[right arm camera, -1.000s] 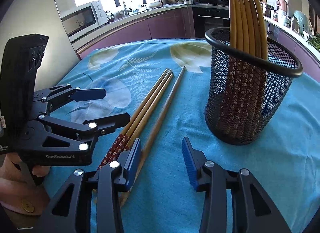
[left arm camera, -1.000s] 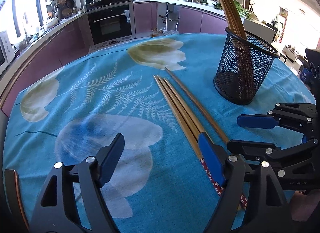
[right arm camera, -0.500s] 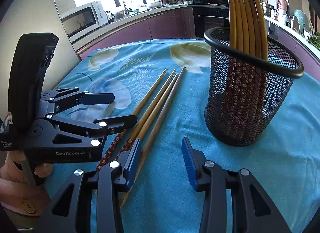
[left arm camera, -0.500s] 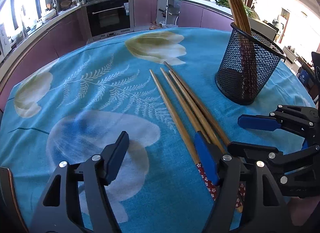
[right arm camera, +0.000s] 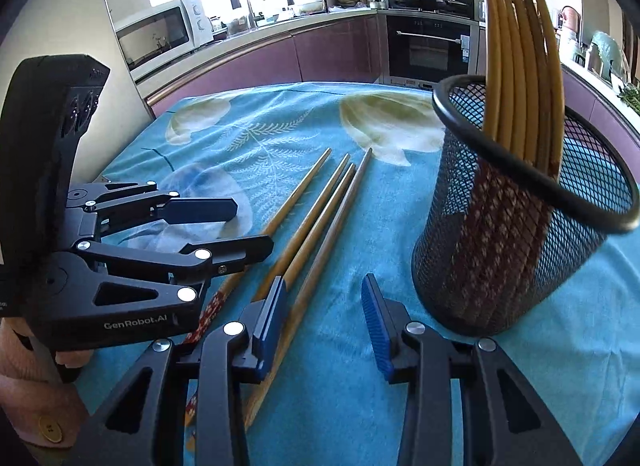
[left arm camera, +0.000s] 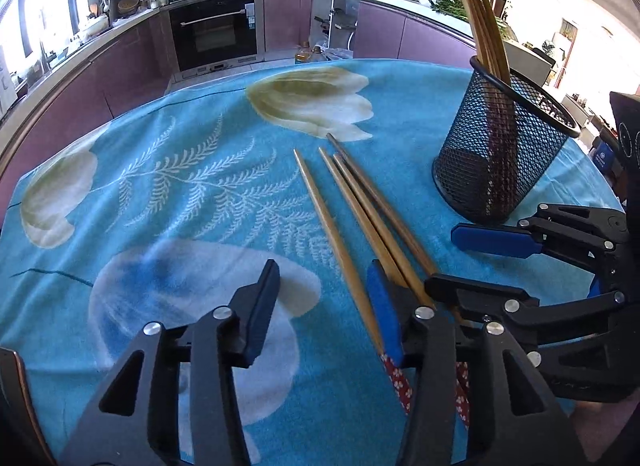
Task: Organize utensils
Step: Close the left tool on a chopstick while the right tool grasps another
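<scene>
Several wooden chopsticks (left arm camera: 352, 209) with red patterned ends lie on the blue flowered tablecloth (left arm camera: 168, 185); they also show in the right wrist view (right arm camera: 316, 217). One lies a little apart on the left (left arm camera: 336, 242). A black mesh holder (left arm camera: 500, 153) with several chopsticks upright stands at the right (right arm camera: 516, 234). My left gripper (left arm camera: 324, 298) is open, its jaws low over the cloth astride the separated chopstick. My right gripper (right arm camera: 324, 318) is open, with the rightmost chopstick between its jaws.
The round table's edge curves behind the cloth. Kitchen counters, an oven (left arm camera: 216, 29) and a microwave (right arm camera: 160, 33) stand beyond. The mesh holder is close to my right gripper's right finger.
The left gripper moved forward and right along the chopsticks. One chopstick has been pushed apart from the bundle to the left. The right gripper stayed about where it was.
</scene>
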A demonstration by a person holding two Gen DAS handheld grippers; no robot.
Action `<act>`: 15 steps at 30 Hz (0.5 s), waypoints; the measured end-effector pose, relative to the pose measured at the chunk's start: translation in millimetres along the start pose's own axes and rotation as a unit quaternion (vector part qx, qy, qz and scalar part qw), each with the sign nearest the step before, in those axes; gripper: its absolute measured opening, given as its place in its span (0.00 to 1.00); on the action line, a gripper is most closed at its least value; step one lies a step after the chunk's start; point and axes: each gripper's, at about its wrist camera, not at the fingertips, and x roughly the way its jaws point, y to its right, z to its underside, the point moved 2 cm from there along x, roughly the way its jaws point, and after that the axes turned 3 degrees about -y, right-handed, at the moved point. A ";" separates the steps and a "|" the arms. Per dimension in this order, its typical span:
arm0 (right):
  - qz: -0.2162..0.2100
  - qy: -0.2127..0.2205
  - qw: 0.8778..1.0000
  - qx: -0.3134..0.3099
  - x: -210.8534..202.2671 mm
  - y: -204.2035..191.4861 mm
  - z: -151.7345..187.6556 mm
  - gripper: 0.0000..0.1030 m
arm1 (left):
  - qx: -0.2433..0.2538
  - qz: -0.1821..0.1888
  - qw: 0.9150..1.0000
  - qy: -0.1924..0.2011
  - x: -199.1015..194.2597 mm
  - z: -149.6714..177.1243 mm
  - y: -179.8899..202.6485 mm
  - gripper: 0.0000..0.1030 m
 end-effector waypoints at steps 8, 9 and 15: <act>-0.007 0.000 1.000 0.011 3.4 3.7 -1.6 0.23 | -0.007 0.017 1.000 -0.003 3.0 -3.7 1.0 0.22; -0.011 0.001 1.000 0.013 3.1 4.0 -1.3 0.20 | -0.007 0.020 1.000 -0.004 3.2 -3.1 1.7 0.19; -0.035 0.004 0.999 0.034 -0.4 7.3 2.9 0.08 | -0.021 0.028 0.999 -0.004 0.4 2.9 3.5 0.09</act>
